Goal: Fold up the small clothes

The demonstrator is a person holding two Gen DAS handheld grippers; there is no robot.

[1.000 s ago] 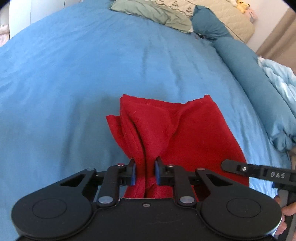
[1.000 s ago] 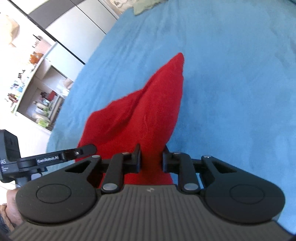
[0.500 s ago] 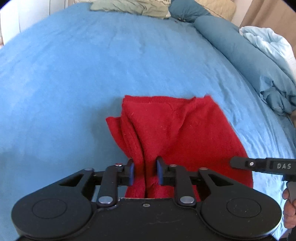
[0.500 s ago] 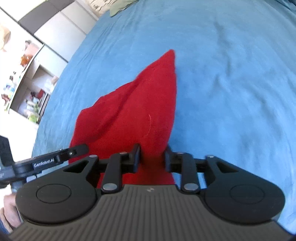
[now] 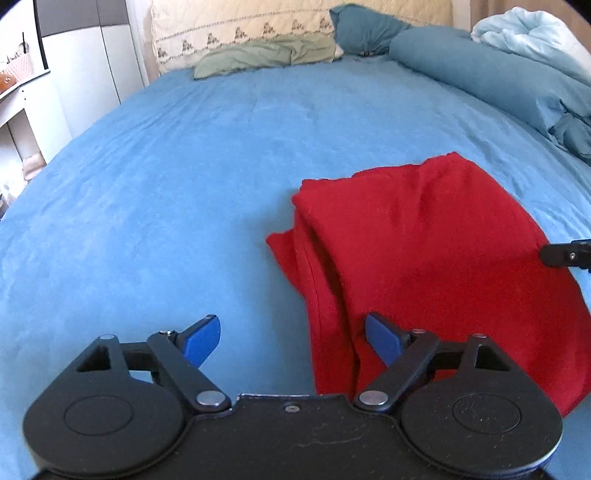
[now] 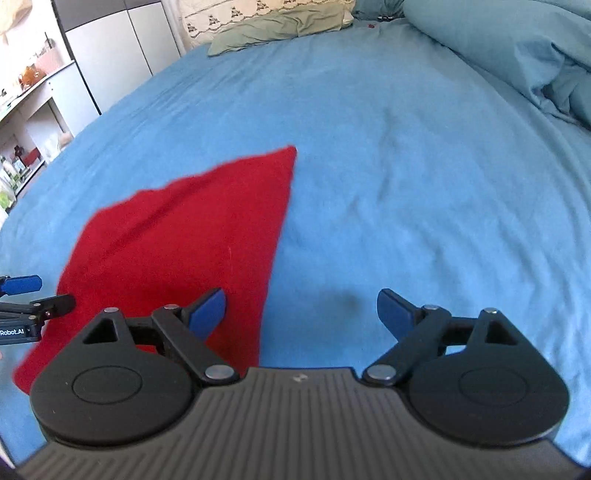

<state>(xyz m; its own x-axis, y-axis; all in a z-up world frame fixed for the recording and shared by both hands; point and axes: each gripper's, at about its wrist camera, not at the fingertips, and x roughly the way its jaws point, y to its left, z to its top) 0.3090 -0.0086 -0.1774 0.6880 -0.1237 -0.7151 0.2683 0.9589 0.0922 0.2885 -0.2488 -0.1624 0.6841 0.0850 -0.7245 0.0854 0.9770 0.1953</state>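
Note:
A red knit garment (image 5: pixel 424 258) lies folded on the blue bed sheet (image 5: pixel 184 184). In the left wrist view it is at the right, with a bunched fold along its left edge. My left gripper (image 5: pixel 291 343) is open and empty, its right finger over the garment's near edge. In the right wrist view the garment (image 6: pixel 184 240) lies at the left, flat and tapering to a far corner. My right gripper (image 6: pixel 301 314) is open and empty, its left finger over the garment's right edge. Each gripper's tip shows at the side of the other's view.
Pillows (image 5: pixel 266 55) and a cream quilted headboard (image 5: pixel 240 26) are at the far end of the bed. A rolled teal duvet (image 5: pixel 498 81) runs along the right side. White cupboards and shelves (image 6: pixel 44 92) stand left of the bed.
Both grippers were shut on the red garment's near edge; both have opened and let it go. The garment now lies on the sheet, and both grippers have drawn apart sideways.

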